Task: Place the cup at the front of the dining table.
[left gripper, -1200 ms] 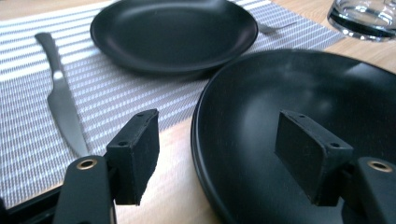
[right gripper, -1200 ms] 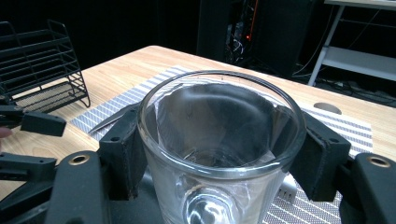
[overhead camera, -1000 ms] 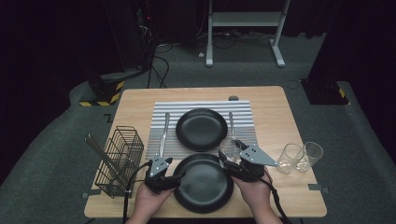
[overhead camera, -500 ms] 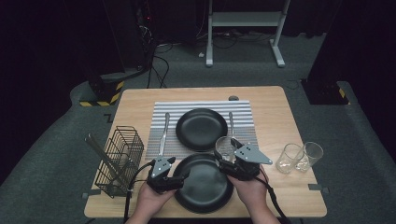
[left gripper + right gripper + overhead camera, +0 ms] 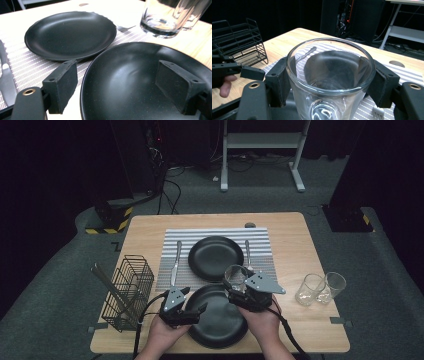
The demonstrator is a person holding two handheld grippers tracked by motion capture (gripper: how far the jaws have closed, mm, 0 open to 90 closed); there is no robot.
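Your right gripper (image 5: 329, 82) fingers clasp the glass (image 5: 329, 77) at frame centre, its base cut off below; your left gripper (image 5: 120, 85), fingers just spreading, straddles the near plate's (image 5: 130, 75) rim, clamping nothing.

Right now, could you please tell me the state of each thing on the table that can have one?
Left gripper: open, jaws astride the near plate's rim, having just opened.
Right gripper: shut on the glass.
Glass: upright, empty, held.
Near plate: empty, flat on the table.
Far plate: empty, on the striped mat.
Two spare glasses: upright, empty, side by side.
Wire basket: upright, a utensil leaning in it.
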